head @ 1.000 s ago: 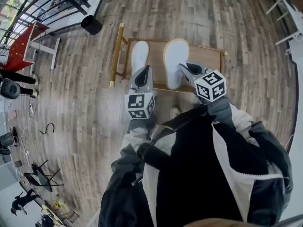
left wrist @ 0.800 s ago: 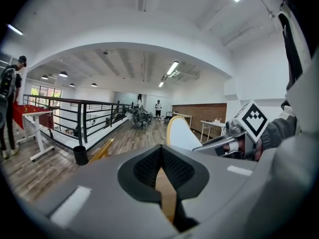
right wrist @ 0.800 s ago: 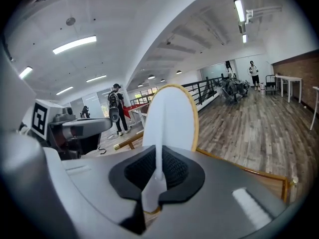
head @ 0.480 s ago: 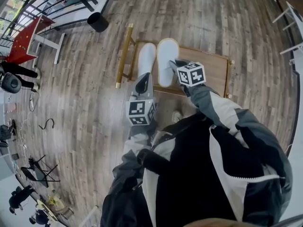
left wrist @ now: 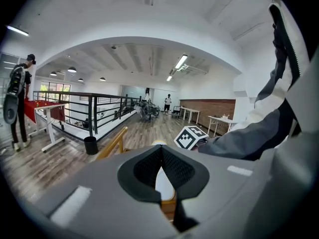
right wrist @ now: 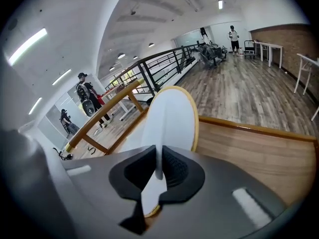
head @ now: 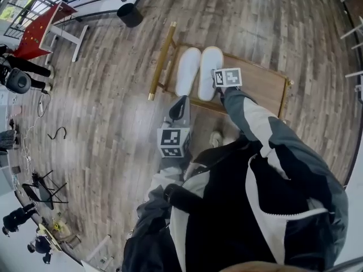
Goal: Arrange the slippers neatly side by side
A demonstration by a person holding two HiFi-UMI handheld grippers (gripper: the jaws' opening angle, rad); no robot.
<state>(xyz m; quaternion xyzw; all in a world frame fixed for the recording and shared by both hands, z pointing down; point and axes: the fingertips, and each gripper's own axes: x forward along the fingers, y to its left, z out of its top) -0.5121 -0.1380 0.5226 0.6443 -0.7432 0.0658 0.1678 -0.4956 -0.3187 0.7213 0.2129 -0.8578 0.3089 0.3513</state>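
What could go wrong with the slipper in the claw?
The right claw pinches only a thin edge of its slipper, so it might slip out and land crooked. The other slipper lies right beside it on the wooden rack, so a nudge could knock that one out of line.

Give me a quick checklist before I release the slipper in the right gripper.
1. Right gripper grip on right slipper: ok, jaws closed on its near edge.
2. Right slipper resting fully on the wooden rack: cannot tell.
3. Right slipper beside left slipper: ok, parallel and close together.
4. Toe ends level: ok, roughly in line in the head view.
5. Left gripper out of the way: ok, shut, empty, short of the rack.
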